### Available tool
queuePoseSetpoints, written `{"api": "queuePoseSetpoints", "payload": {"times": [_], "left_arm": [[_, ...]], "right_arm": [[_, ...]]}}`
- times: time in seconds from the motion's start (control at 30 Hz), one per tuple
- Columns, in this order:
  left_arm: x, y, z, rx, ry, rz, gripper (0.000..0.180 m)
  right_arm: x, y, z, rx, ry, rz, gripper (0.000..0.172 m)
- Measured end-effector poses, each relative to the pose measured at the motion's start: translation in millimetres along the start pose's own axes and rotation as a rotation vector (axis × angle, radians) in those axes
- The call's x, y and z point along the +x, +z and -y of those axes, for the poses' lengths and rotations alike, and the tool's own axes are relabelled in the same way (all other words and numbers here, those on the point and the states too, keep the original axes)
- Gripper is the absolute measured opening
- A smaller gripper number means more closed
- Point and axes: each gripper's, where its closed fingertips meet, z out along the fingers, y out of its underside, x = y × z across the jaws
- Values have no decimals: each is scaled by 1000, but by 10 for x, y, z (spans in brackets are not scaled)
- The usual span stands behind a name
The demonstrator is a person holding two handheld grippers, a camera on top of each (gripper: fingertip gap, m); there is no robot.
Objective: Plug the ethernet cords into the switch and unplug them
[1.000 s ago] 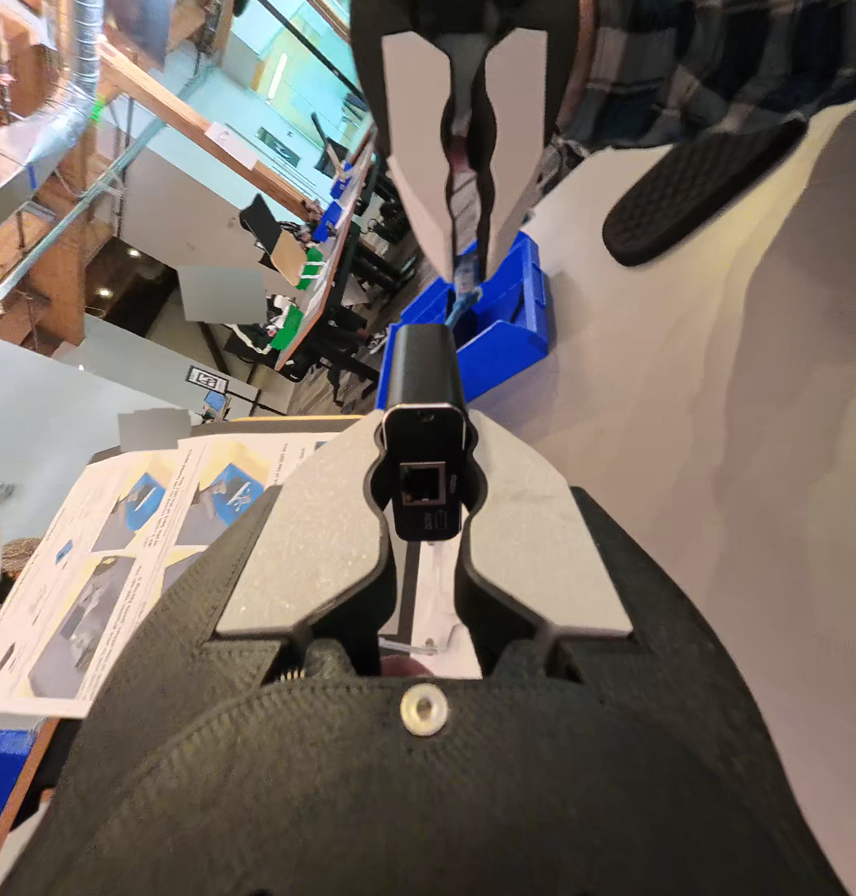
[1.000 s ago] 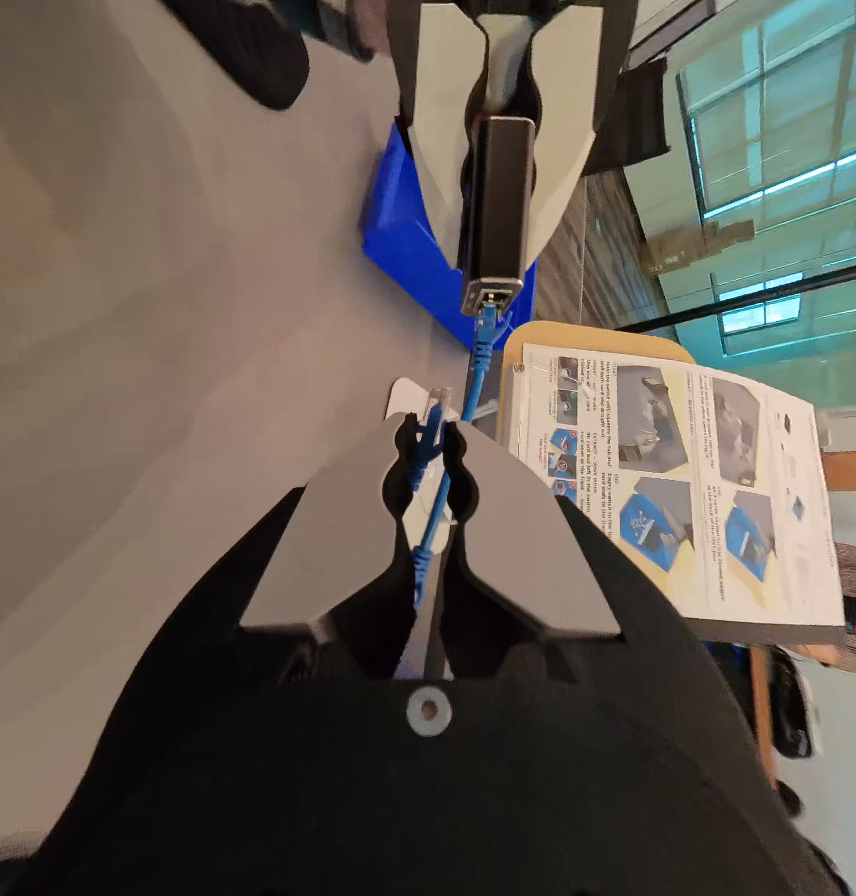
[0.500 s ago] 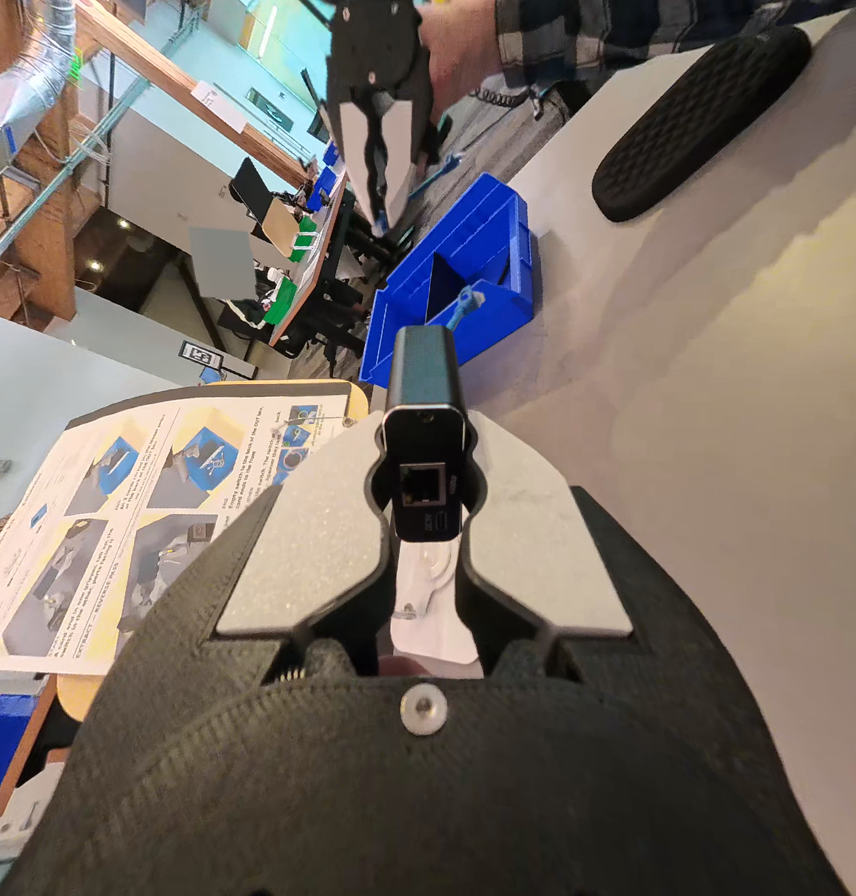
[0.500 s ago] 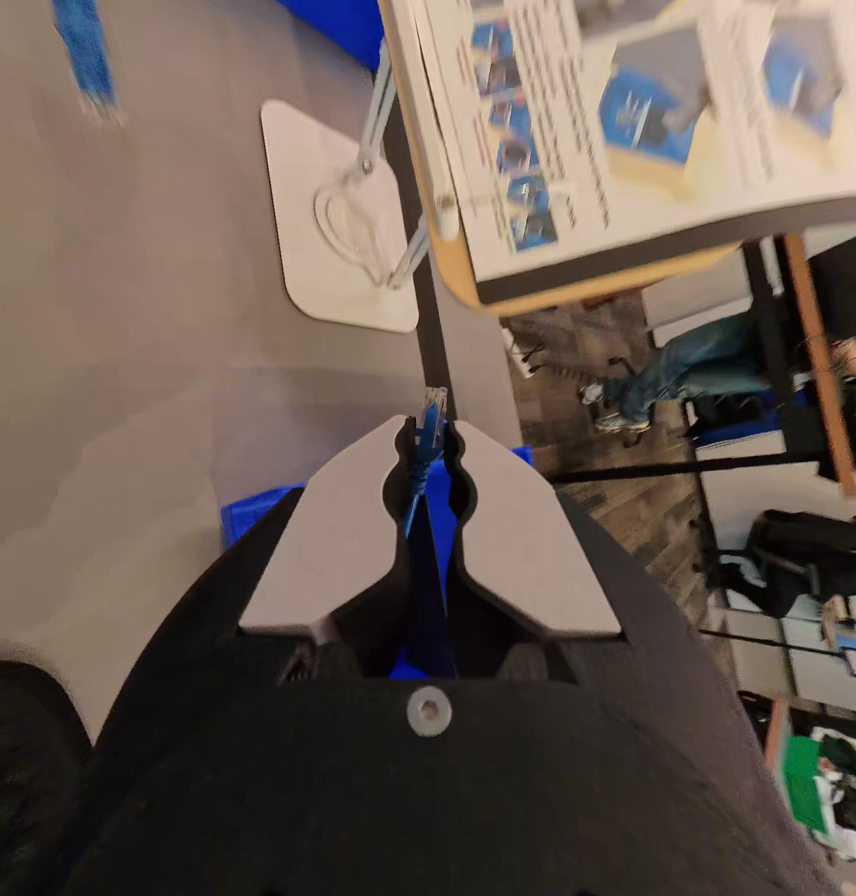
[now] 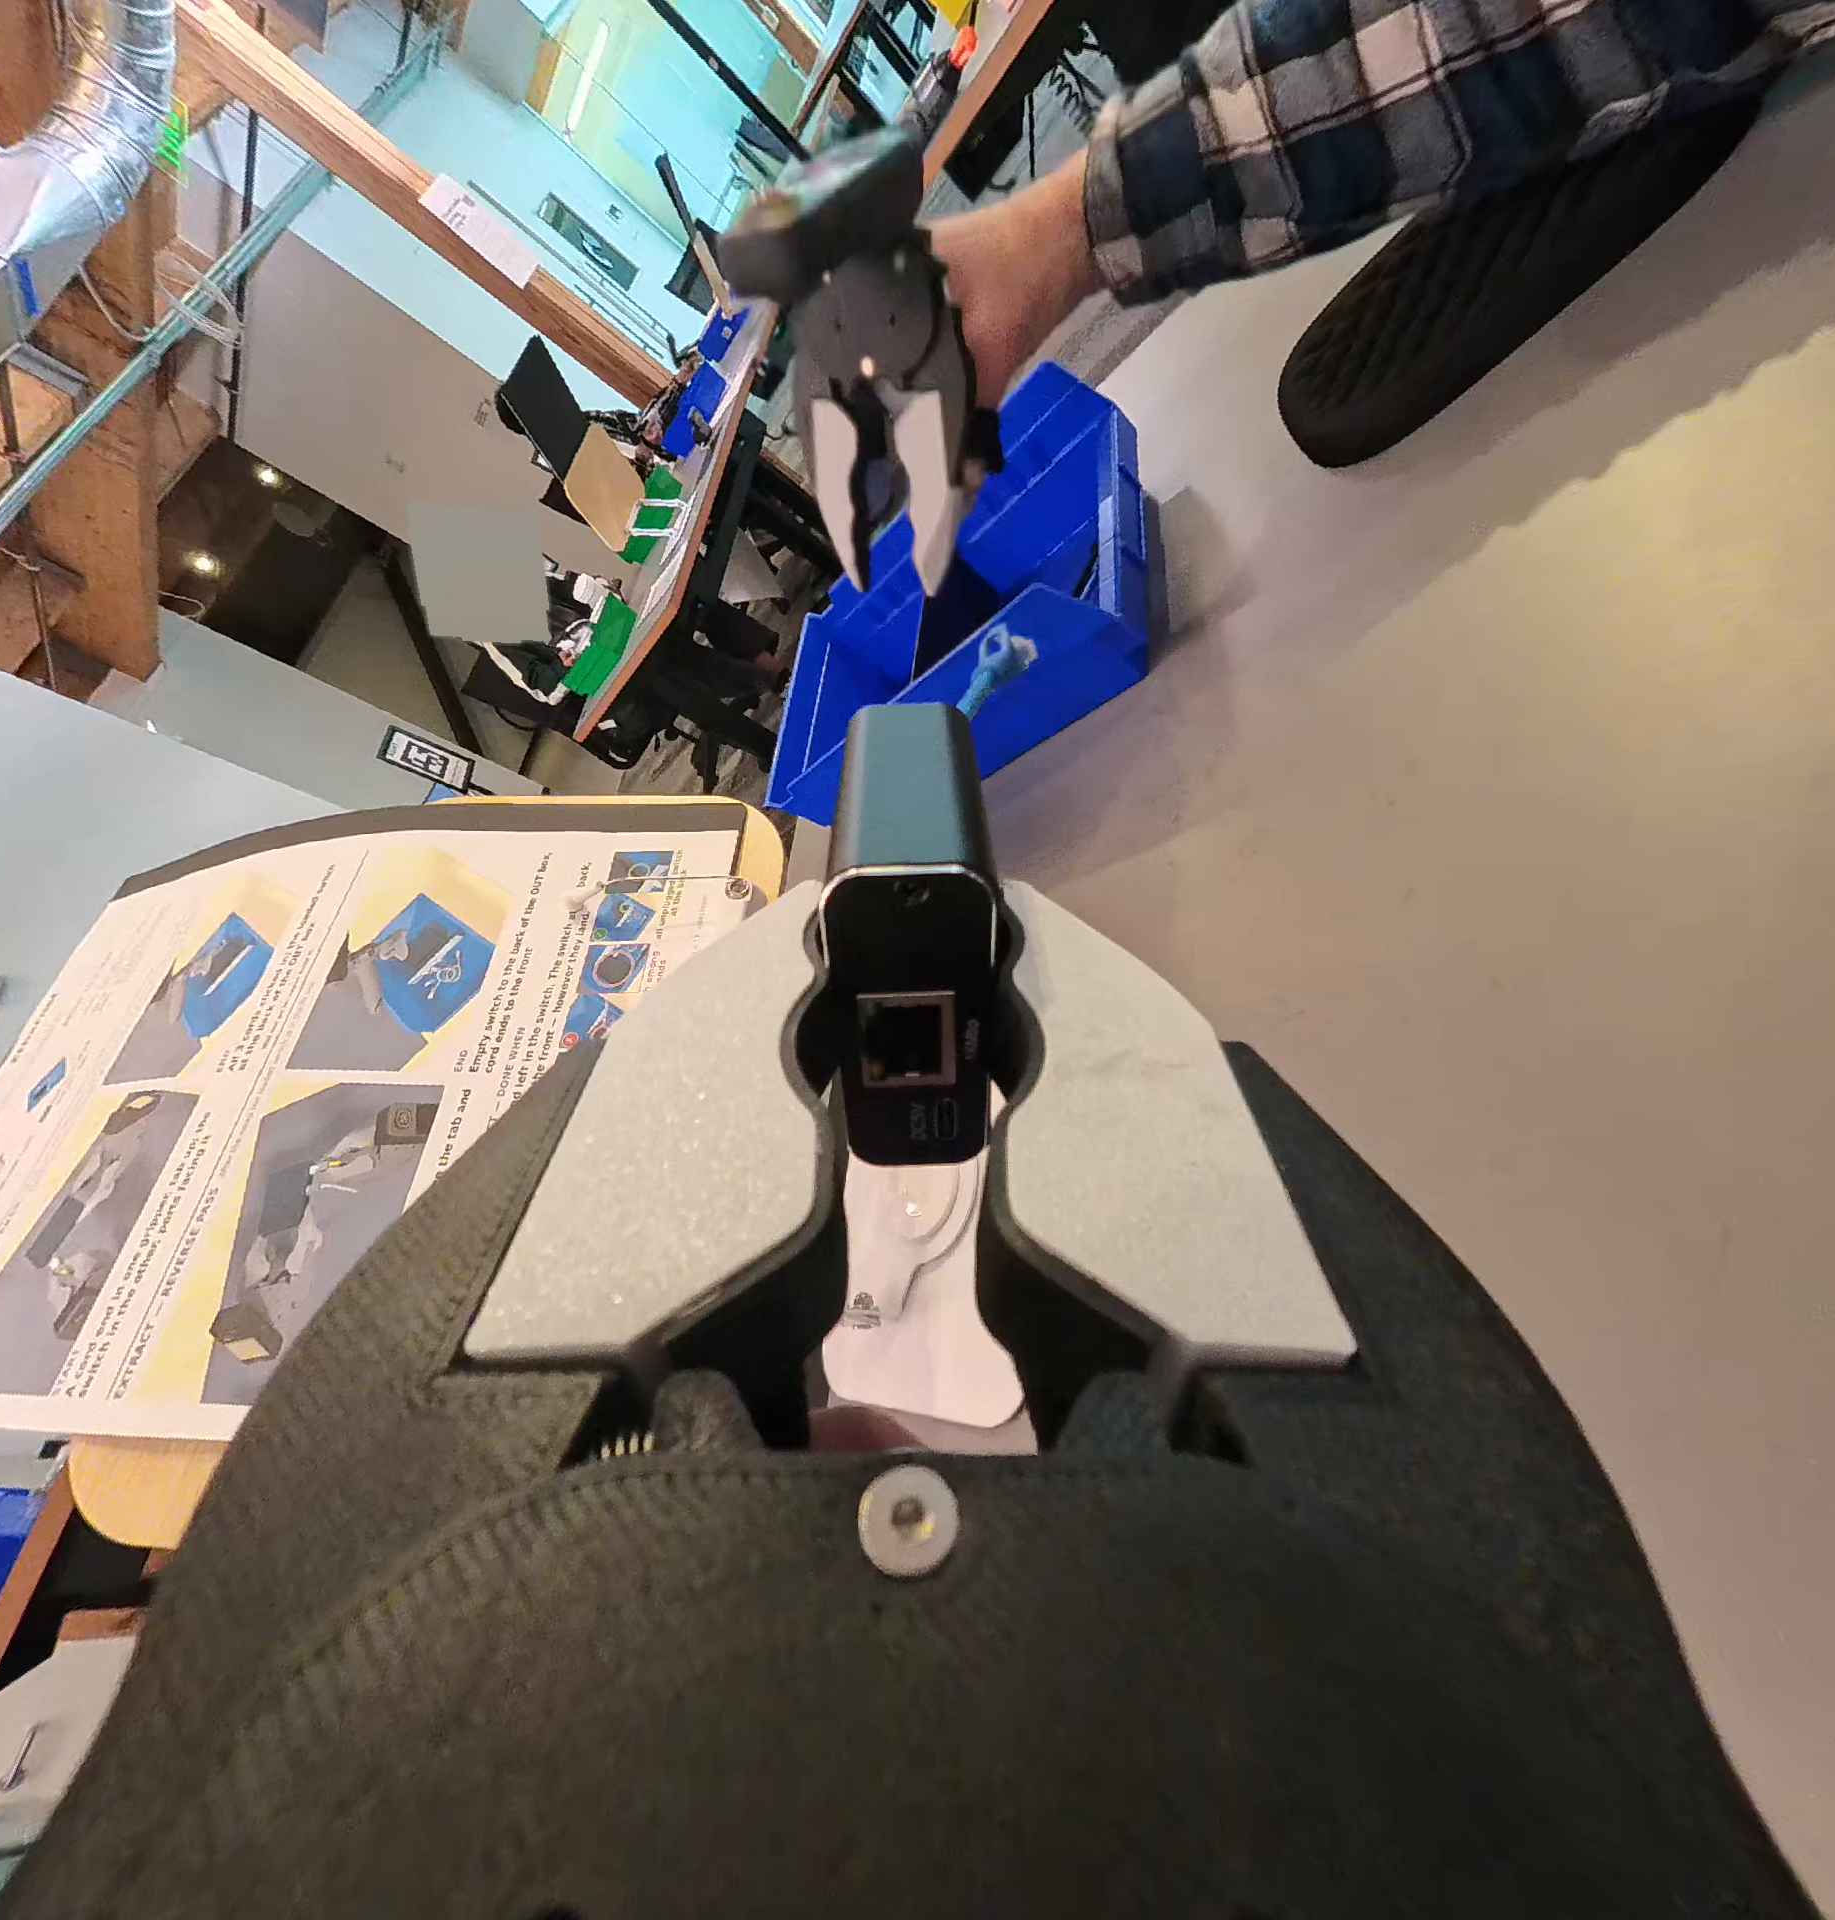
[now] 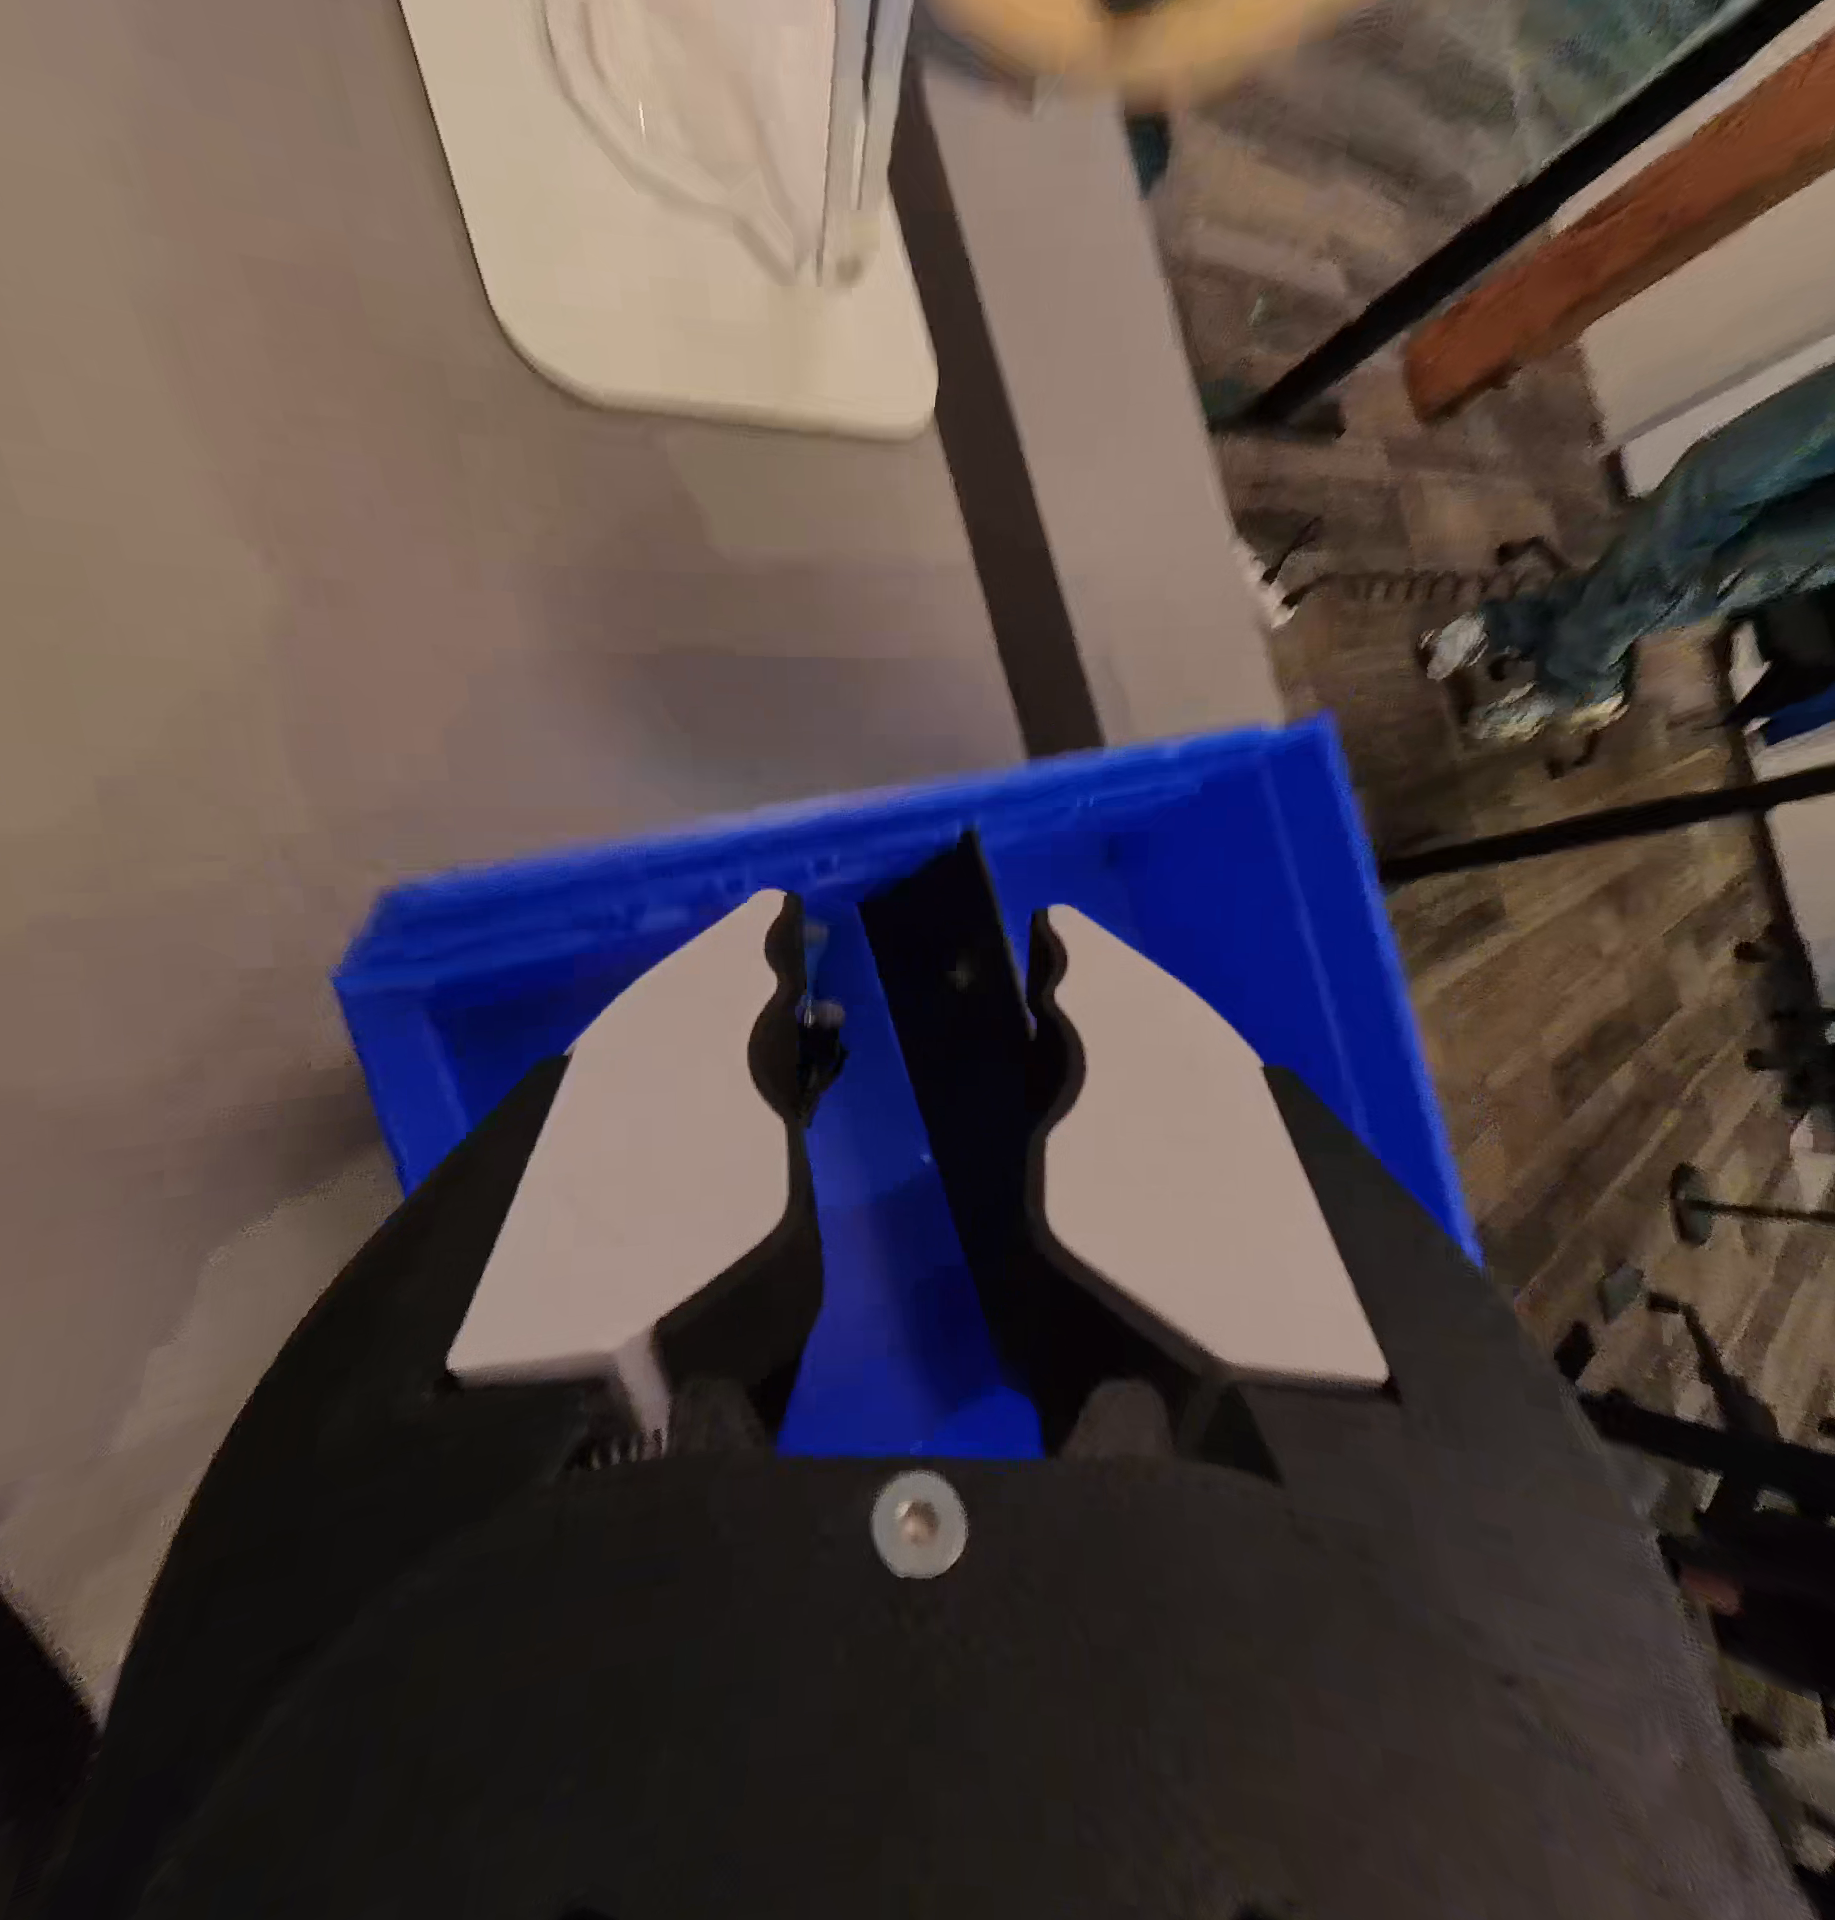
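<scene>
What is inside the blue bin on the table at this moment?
Inside the blue bin a black divider stands upright. A blue cord end sticks up by one wall. The bin floor is mostly hidden by the right gripper.

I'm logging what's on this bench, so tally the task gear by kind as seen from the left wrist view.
Hand-held grippers: 2, left hand-held gripper and right hand-held gripper
Switch: 1
Blue bins: 1 cluster, exact number unclear
Blue cord ends: 1
Instruction sheet: 1
Total: 6
</scene>
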Motion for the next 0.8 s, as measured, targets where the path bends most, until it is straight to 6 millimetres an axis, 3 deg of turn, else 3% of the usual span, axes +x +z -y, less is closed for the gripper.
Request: {"api": "queuePoseSetpoints", "payload": {"times": [0.13,0.23,0.33,0.4,0.5,0.63,0.8], "left_arm": [[-28,6,27,14,11,1,25],[-59,15,87,28,28,5,25],[-69,23,157,38,52,5,25],[-58,23,204,44,65,1,25],[-41,19,250,44,82,-7,25],[-24,3,310,56,92,-12,25],[-9,28,330,64,97,-17,25]], "right_arm": [[-181,-428,955,204,-127,-41,37],[-533,-688,1744,372,-246,-9,37],[-923,-806,2353,480,-363,23,38],[-1177,-817,2644,530,-429,56,38],[-1466,-735,2908,560,-506,94,36],[-1648,-603,3055,582,-539,130,32],[-1700,-498,3111,589,-556,118,29]]}}
